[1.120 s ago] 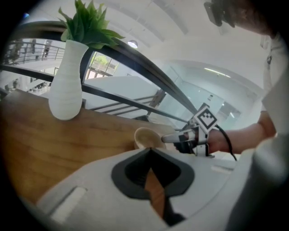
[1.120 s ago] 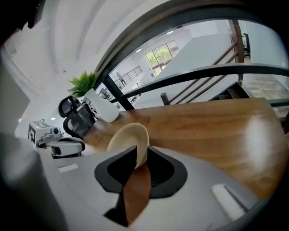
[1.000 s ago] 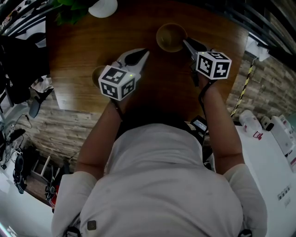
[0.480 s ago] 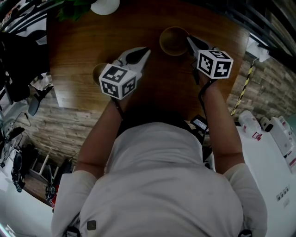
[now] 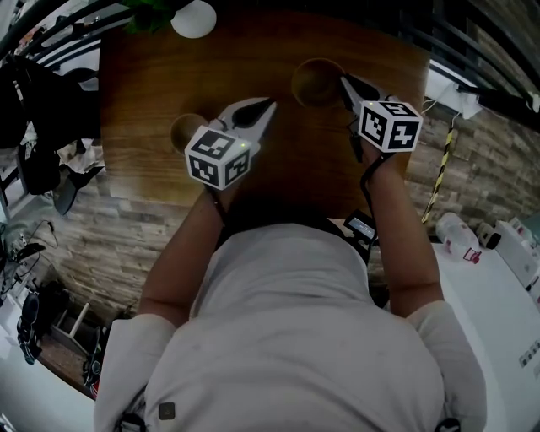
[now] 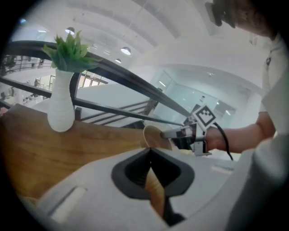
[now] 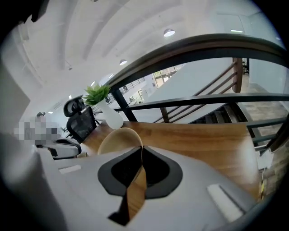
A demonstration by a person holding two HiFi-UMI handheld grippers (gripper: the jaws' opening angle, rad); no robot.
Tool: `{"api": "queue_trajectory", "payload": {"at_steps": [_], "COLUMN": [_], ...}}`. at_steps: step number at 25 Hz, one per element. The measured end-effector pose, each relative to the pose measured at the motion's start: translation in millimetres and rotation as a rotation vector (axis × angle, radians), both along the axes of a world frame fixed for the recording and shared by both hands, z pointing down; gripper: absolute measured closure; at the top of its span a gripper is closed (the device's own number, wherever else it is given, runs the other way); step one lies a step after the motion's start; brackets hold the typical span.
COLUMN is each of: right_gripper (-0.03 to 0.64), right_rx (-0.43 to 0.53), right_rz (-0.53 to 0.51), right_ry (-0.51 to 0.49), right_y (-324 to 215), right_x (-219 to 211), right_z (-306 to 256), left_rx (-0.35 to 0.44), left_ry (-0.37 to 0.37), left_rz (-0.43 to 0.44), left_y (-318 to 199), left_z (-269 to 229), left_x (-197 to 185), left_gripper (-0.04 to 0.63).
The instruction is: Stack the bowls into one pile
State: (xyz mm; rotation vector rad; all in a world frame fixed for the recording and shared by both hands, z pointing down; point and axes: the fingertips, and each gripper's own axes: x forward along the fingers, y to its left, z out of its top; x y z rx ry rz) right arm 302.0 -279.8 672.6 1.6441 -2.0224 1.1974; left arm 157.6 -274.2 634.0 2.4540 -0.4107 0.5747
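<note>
While the right gripper [image 5: 344, 83] pinches the rim of the held bowl [image 5: 317, 81], its jaws have just been closing. They now stand narrow, with only the thin bowl wall between them. This tan bowl juts out from the jaw tips, ahead of them and a little to their left. In the head view its mouth opens upward. From the left gripper's side the mouth looks tipped somewhat toward that gripper. It is round, so it has no long axis, and the gripper holds it at the part of the rim nearest the person.

The left gripper [image 5: 268, 103] has its jaw tips drawn together and grips no bowl. It points forward and to the right, toward the held bowl, which lies ahead of its tips and apart from them. The second bowl [image 5: 184, 131] sits mouth up on the wooden table [image 5: 143, 84], just left of this gripper's body and behind its tips. The gripper's marker cube [image 5: 219, 154] partly covers it.

There are two bowls, well apart from each other and not stacked. There are two grippers, each with one marker cube. One white vase [image 5: 193, 17] holding a green plant [image 6: 71, 48] stands at the table's far edge, ahead and left of both grippers.
</note>
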Motion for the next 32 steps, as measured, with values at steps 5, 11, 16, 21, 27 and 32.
{"api": "queue_trajectory", "payload": {"at_steps": [5, 11, 16, 21, 27, 32], "right_gripper": [0.597, 0.597, 0.597, 0.597, 0.597, 0.597], "right_rx": [0.057, 0.135, 0.18, 0.21, 0.223, 0.224], "right_rz": [0.025, 0.044, 0.052, 0.039, 0.043, 0.026], "right_ry": [0.01, 0.026, 0.034, 0.058, 0.044, 0.017], "right_y": [46.3, 104.3, 142.5, 182.5, 194.6, 193.6], "right_x": [4.6, -6.7, -15.3, -11.8, -7.1, -13.6], "right_z": [-43.1, -94.0, -130.7, -161.7, -171.8, -167.9], "left_rx": [0.04, 0.115, 0.168, 0.228, 0.259, 0.267], "left_ry": [0.019, 0.034, 0.073, 0.093, 0.074, 0.047], "left_rz": [0.032, 0.039, 0.036, 0.024, 0.017, -0.011], "left_y": [51.8, 100.3, 131.4, 153.4, 166.9, 167.2], "left_z": [-34.7, -76.5, -109.1, -141.6, -154.7, -156.0], "left_x": [3.4, -18.2, -22.2, -18.3, -21.3, -35.2], "left_gripper": [0.591, 0.591, 0.591, 0.591, 0.591, 0.591]}}
